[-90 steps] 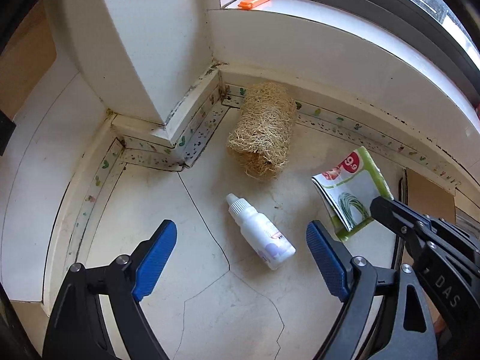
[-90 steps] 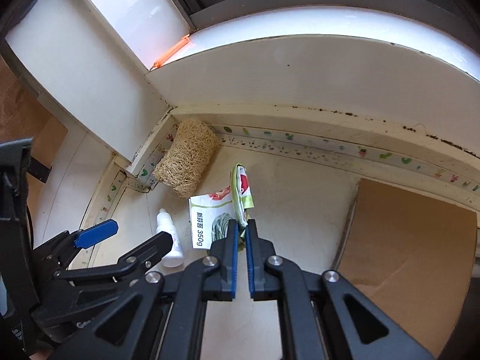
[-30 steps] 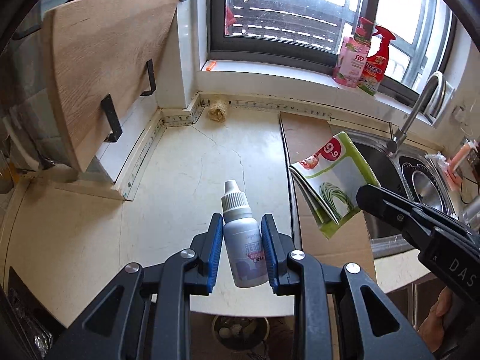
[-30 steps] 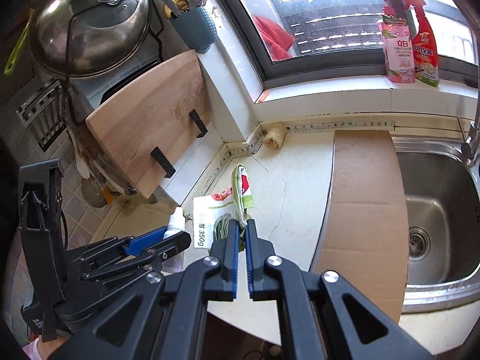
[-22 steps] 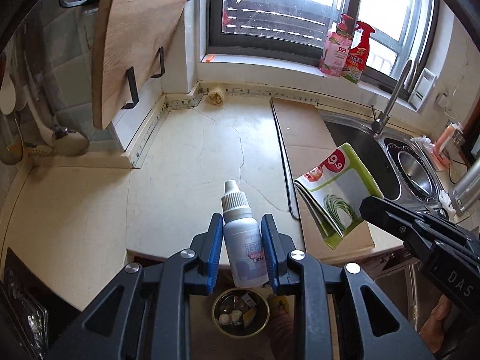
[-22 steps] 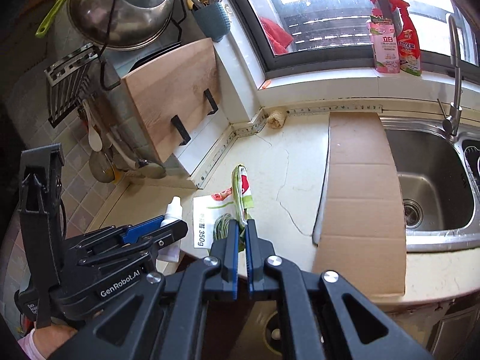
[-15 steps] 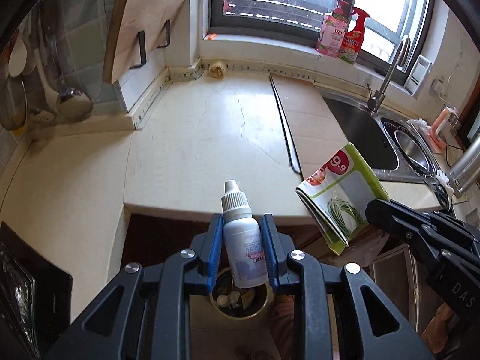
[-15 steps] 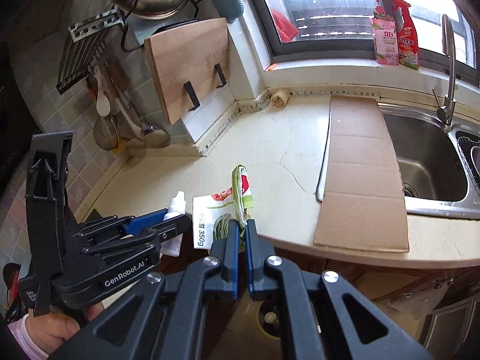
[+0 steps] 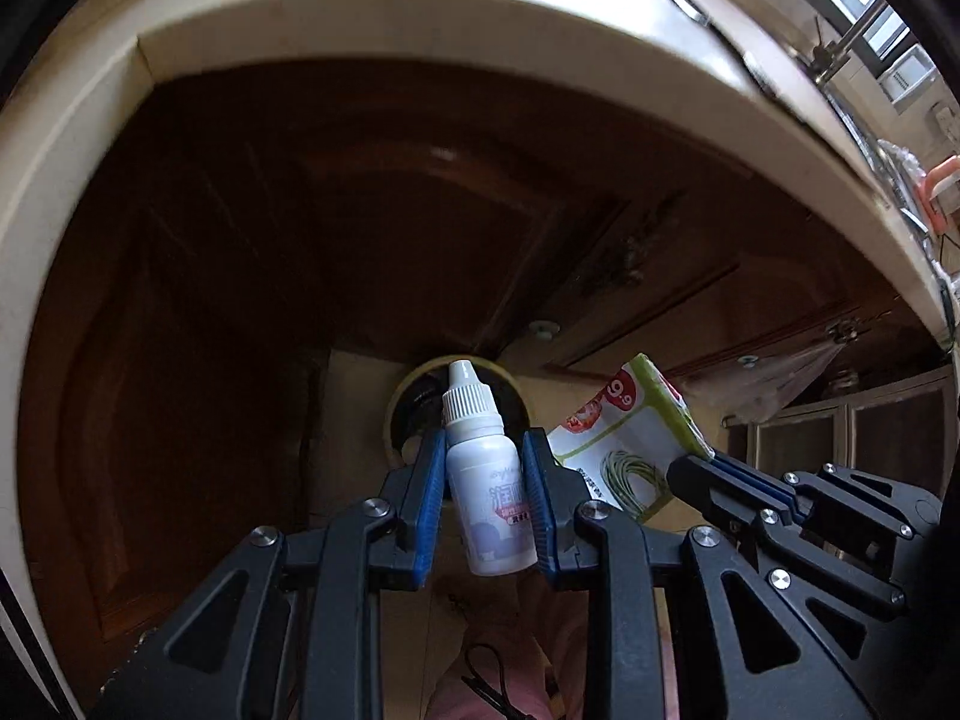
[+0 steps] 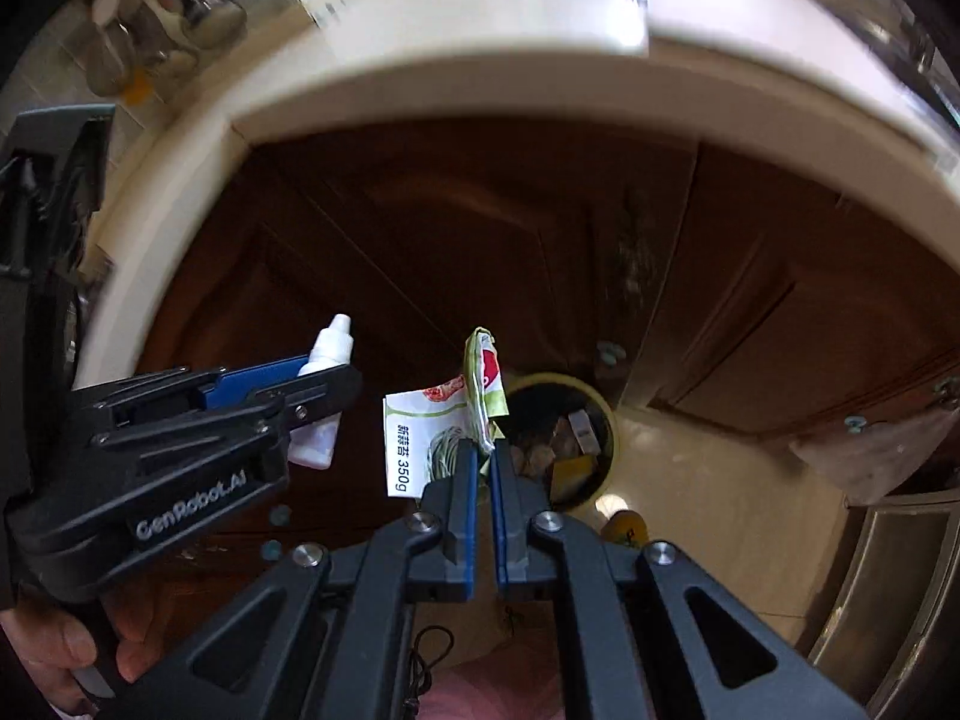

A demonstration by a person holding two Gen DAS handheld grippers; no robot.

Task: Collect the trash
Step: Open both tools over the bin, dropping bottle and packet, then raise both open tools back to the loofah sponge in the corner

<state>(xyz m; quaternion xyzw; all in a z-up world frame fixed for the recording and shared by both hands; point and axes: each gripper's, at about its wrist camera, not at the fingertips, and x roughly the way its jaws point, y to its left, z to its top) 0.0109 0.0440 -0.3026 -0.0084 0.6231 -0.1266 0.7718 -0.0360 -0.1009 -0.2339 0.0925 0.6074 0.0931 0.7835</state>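
Note:
A small white dropper bottle stands upright between the blue pads of my left gripper, which is shut on it. The bottle also shows at the left of the right wrist view. My right gripper is shut on a folded green-and-white food wrapper; the wrapper appears to the right in the left wrist view. Below both grippers sits a round yellow-rimmed trash bin on the floor, with scraps inside. In the left wrist view the bin lies right behind the bottle.
The pale countertop edge arches overhead. Dark brown cabinet doors stand behind the bin. Beige floor spreads to the right, where a hanging clear bag and a metal-framed unit stand. A hand holds the left gripper.
Both grippers have dropped from above the counter to below its edge and tipped downward, carrying the bottle and the wrapper. The bin is now close beneath them.

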